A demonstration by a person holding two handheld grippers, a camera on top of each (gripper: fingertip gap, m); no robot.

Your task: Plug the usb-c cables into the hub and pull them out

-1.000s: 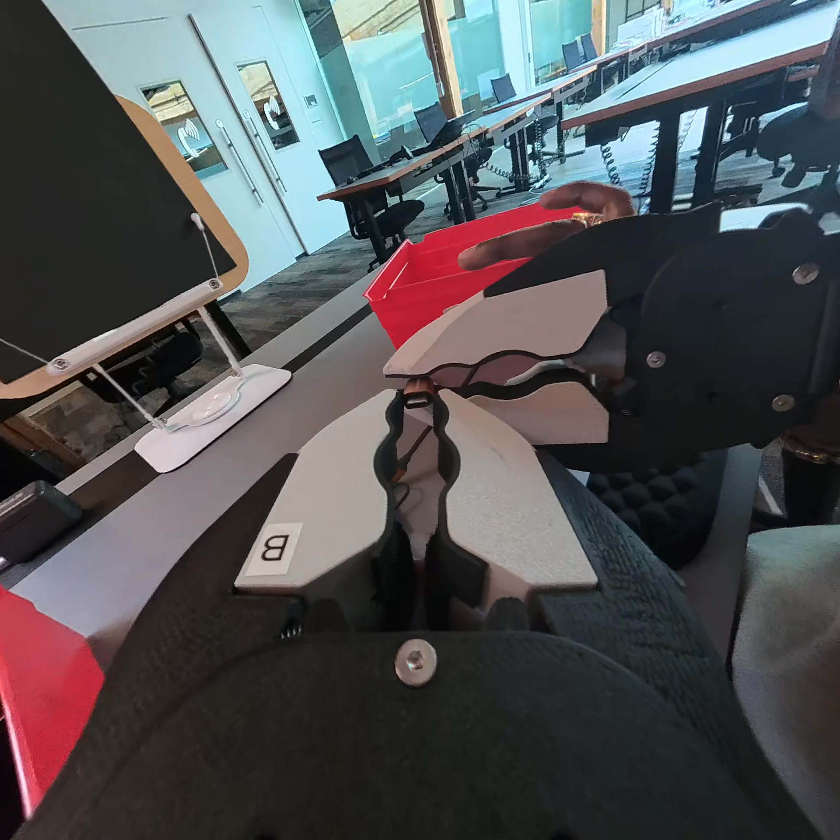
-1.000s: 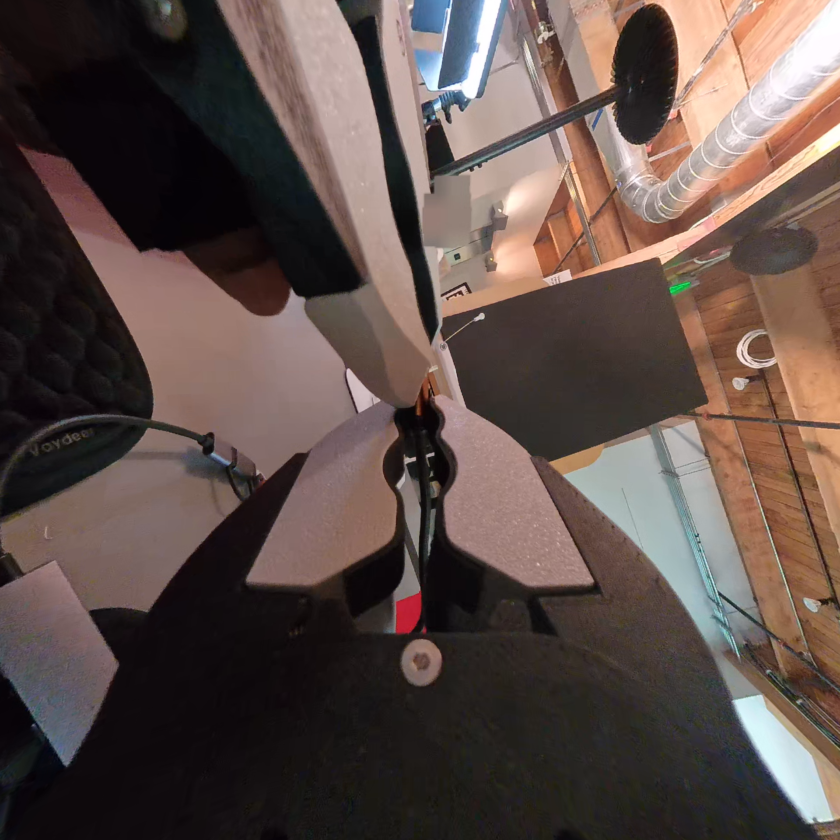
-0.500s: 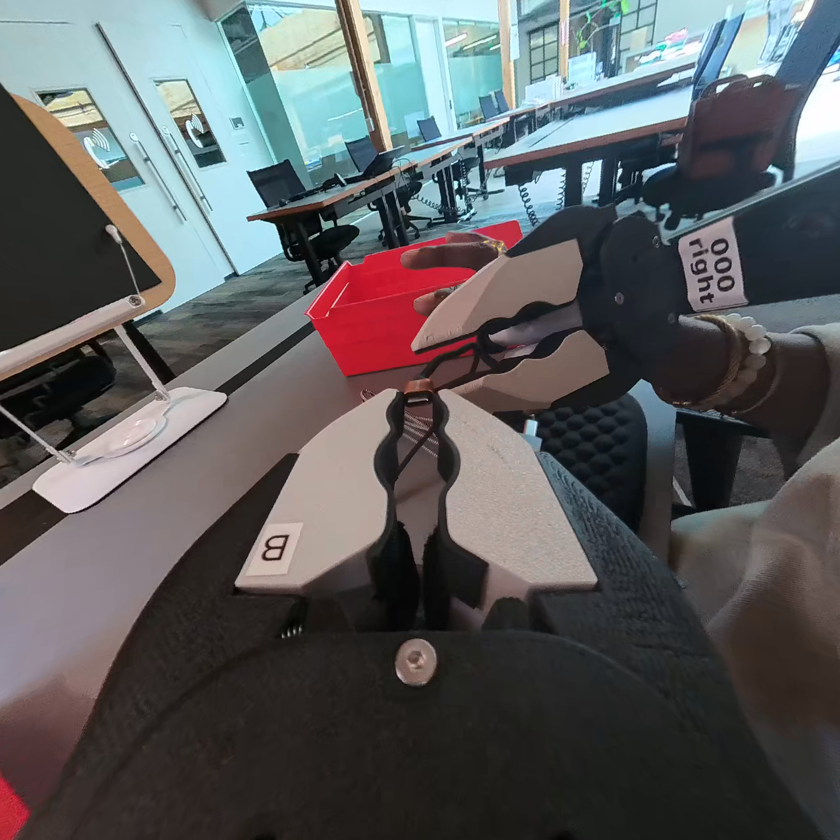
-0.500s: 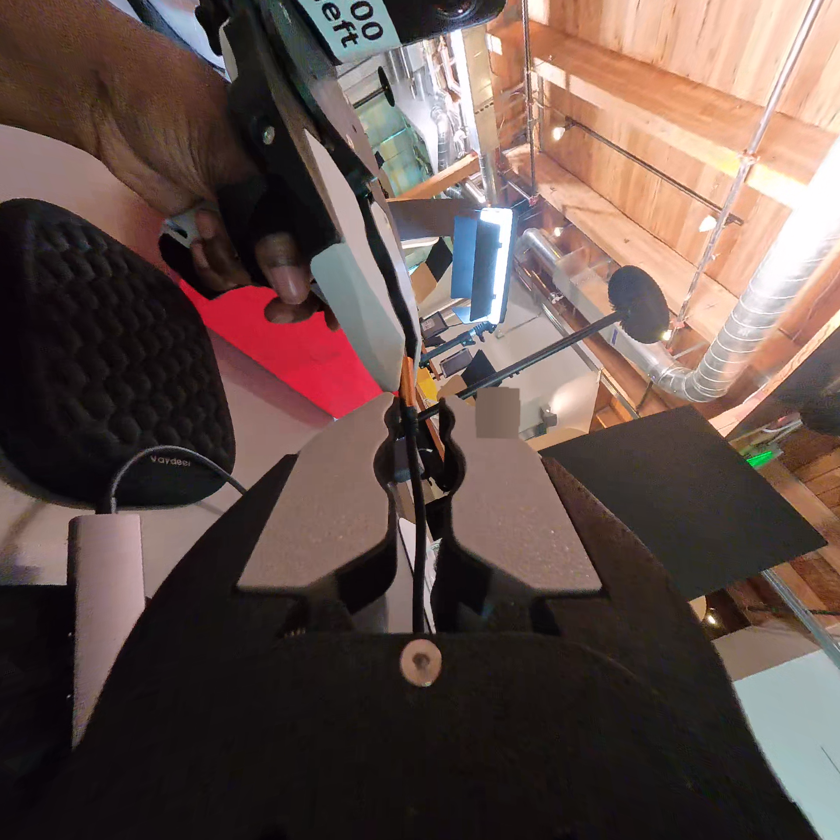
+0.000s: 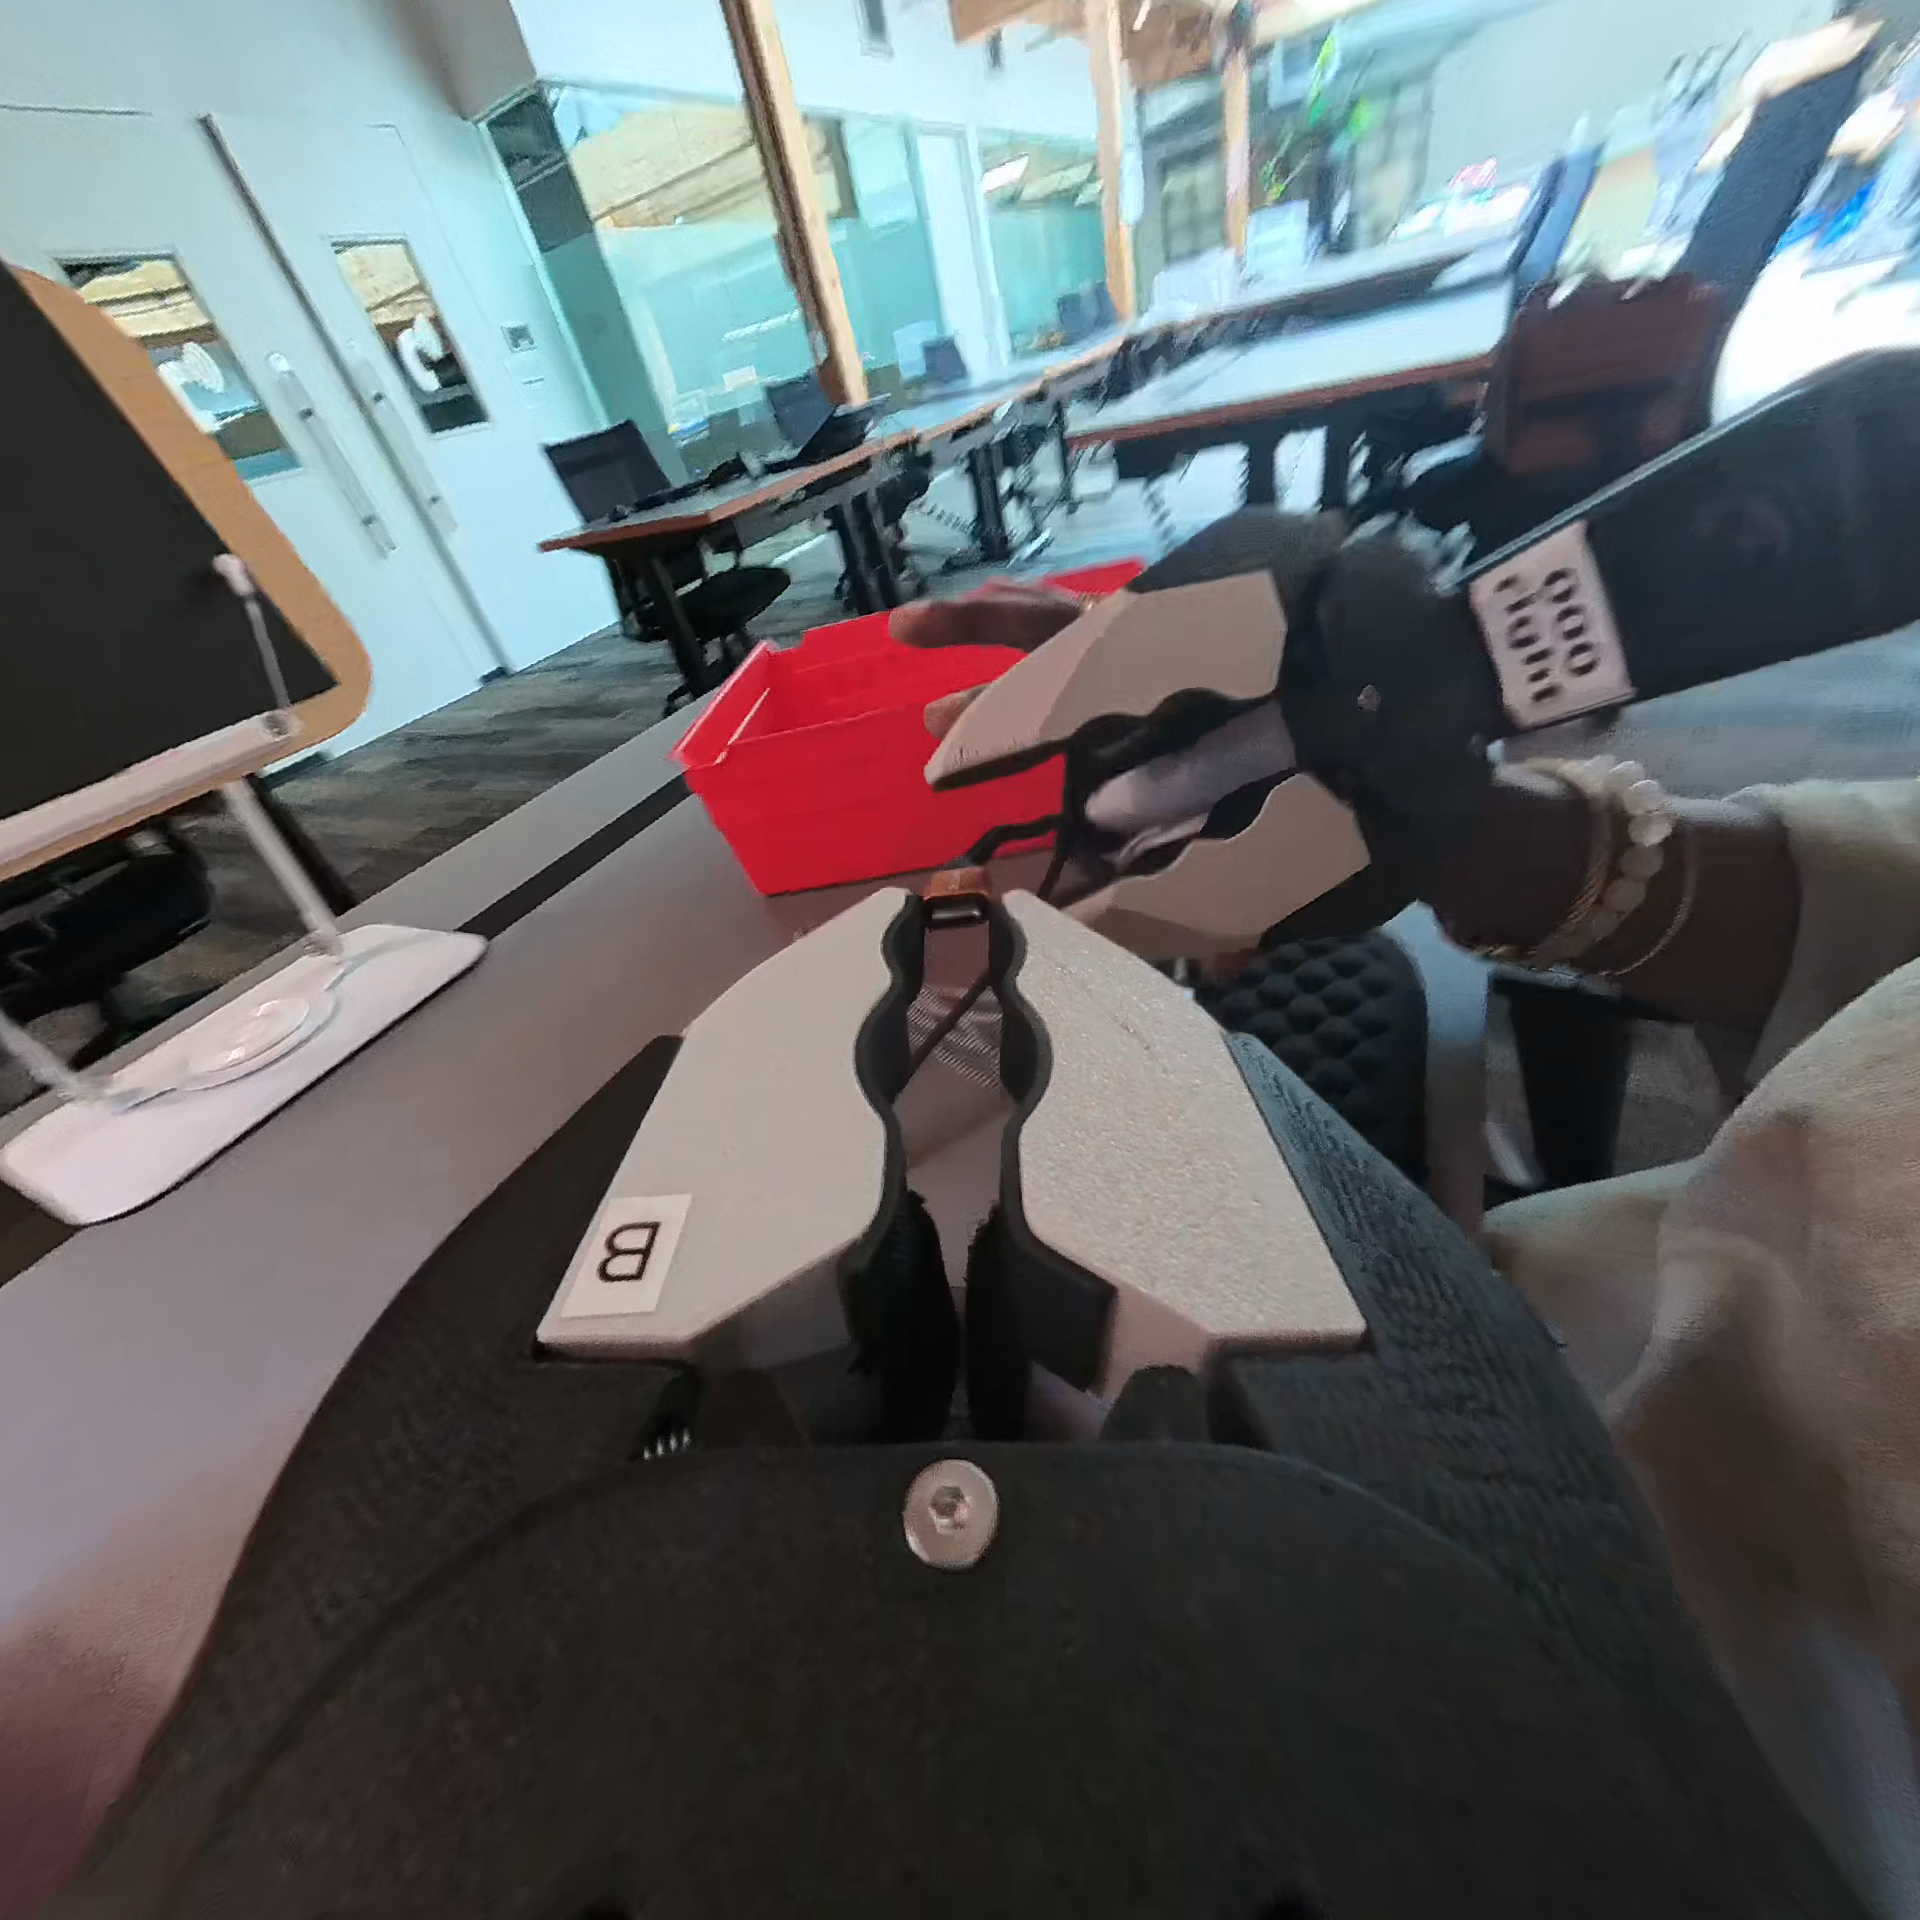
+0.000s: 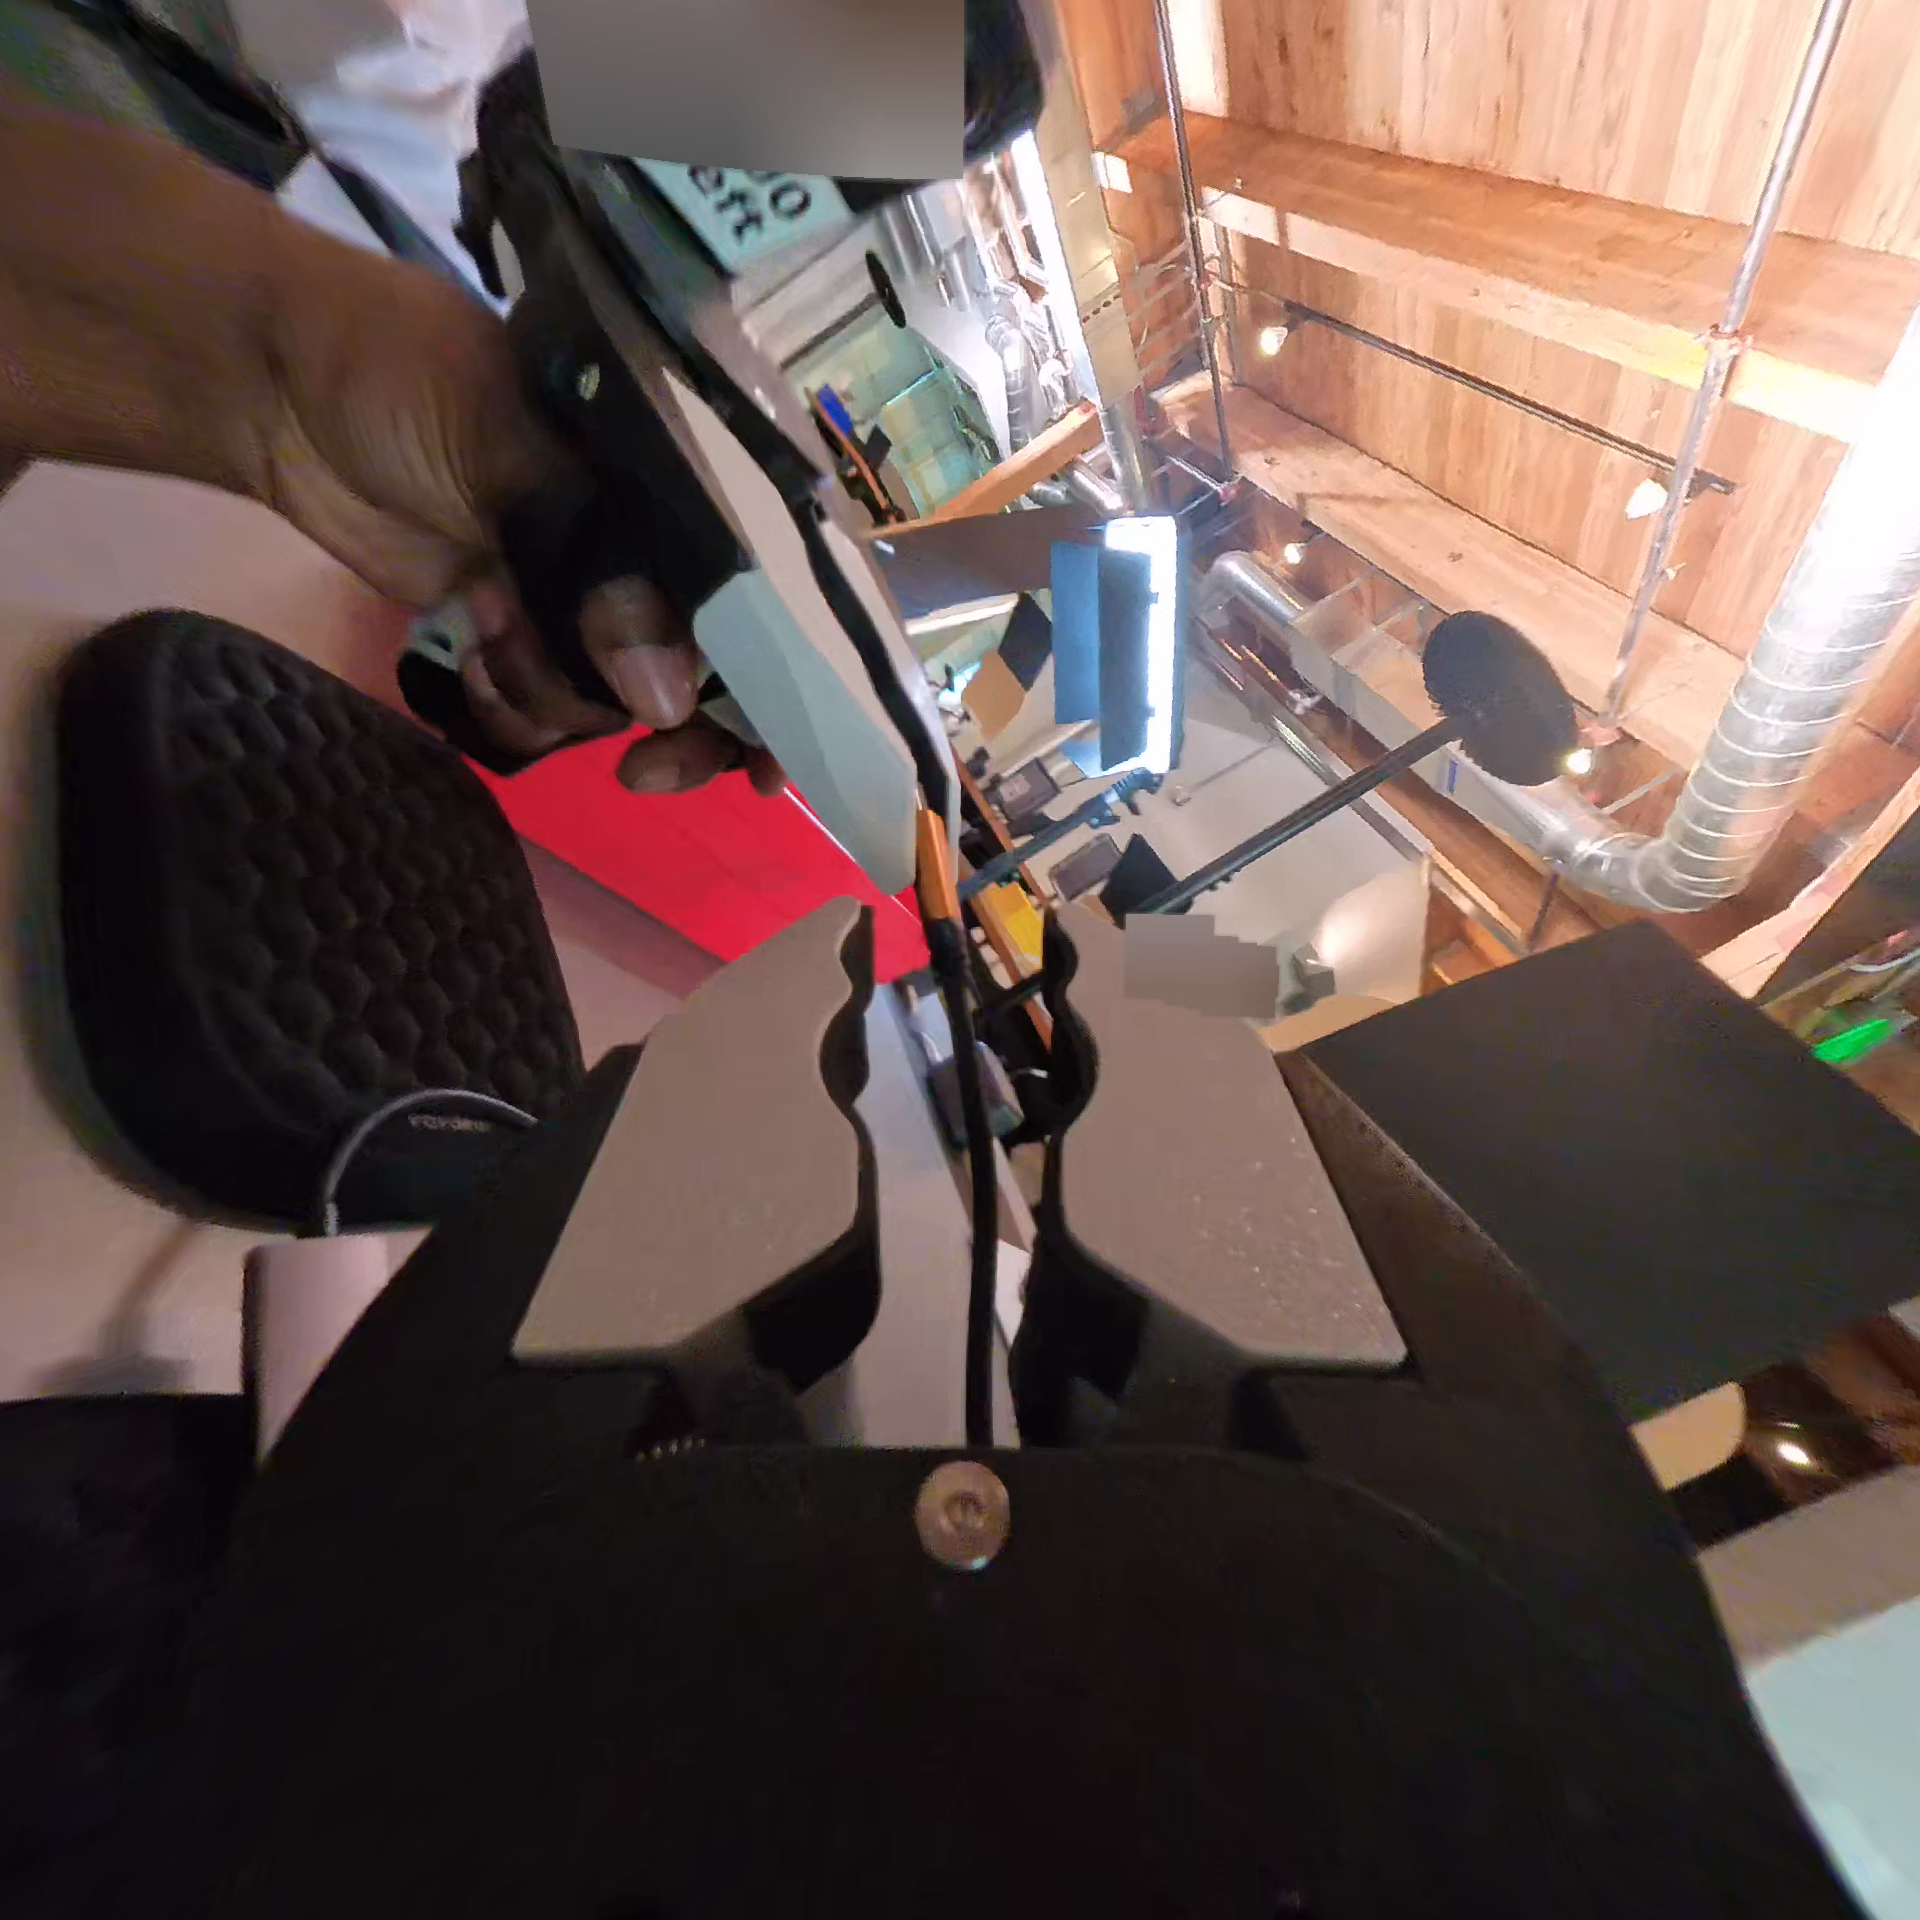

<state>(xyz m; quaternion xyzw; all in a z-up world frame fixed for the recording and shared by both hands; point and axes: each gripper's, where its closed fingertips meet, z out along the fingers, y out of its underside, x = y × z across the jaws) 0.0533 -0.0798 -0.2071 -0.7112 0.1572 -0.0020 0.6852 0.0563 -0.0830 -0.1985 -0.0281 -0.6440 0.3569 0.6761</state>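
Mid-task, nothing plugged in view: left gripper point(image 5: 961, 914) at frame centre pinching the cable plug point(image 5: 958, 902), right gripper point(image 6: 961, 925) parted loosely around the black cable point(image 6: 977, 1143), silver hub point(image 6: 301, 1309) on desk point(image 5: 520, 1039), lower left.

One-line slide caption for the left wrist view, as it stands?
Left gripper pinches a USB-C plug above the dark desk, its black cable running through the open right gripper, red bin behind.

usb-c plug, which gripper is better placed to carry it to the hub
Left. The left gripper is shut on the usb-c plug, tip forward. The right gripper is open, the cable running loose between its fingers.
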